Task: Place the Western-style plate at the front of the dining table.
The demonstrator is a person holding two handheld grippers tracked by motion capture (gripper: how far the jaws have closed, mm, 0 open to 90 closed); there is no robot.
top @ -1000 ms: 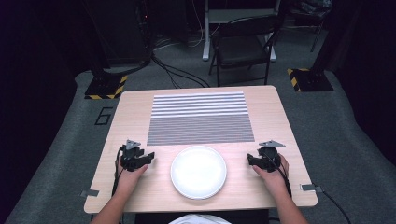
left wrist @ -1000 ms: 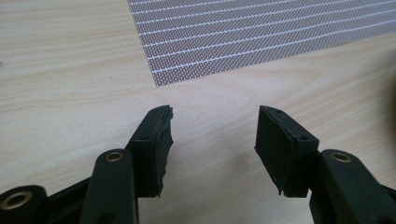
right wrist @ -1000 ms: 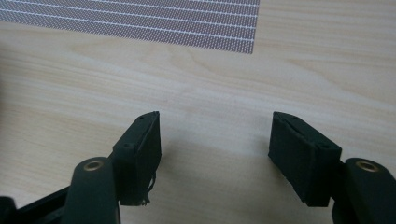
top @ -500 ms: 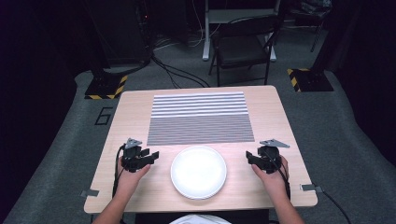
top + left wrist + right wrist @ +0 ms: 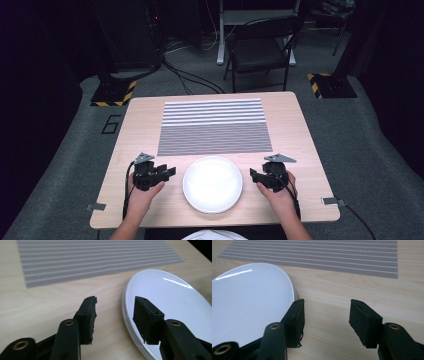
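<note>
White plate (image 5: 213, 184) unmoved; tongs narrower.

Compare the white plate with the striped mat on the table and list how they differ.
The white plate is round, glossy and plain; the striped mat is rectangular, matte and covered in grey and white lines. The plate sits near the person's edge, between the two grippers, while the mat lies farther back, mid-table. The plate has a raised rim; the mat lies flat. Both rest on the wooden table, apart from each other.

A glossy white plate (image 5: 213, 184) sits on the pale wood-grain tabletop (image 5: 295, 130) (grey-and-white striped mat (image 5: 215, 126) behind); both tools' jaws are black.
</note>
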